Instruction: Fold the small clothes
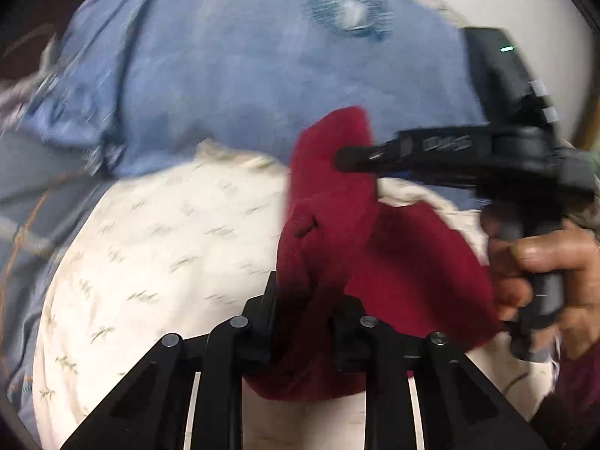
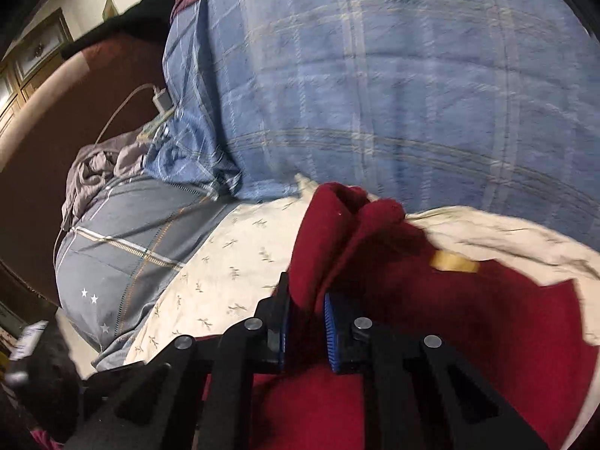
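Blue checked quilt [image 2: 375, 93] lies beyond cream sheet [image 1: 150, 243] under red garment [image 2: 468, 318].

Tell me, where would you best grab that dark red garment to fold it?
By its edges. The red garment is limp, so each gripper pinches a bunched fold from above: left gripper near one end, right gripper on another, probably keeping it spread between them.

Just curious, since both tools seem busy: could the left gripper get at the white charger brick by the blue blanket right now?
Probably not. The left gripper is shut on the dark red knit garment, as is the right gripper. The white charger brick lies far off past the blue checked blanket.
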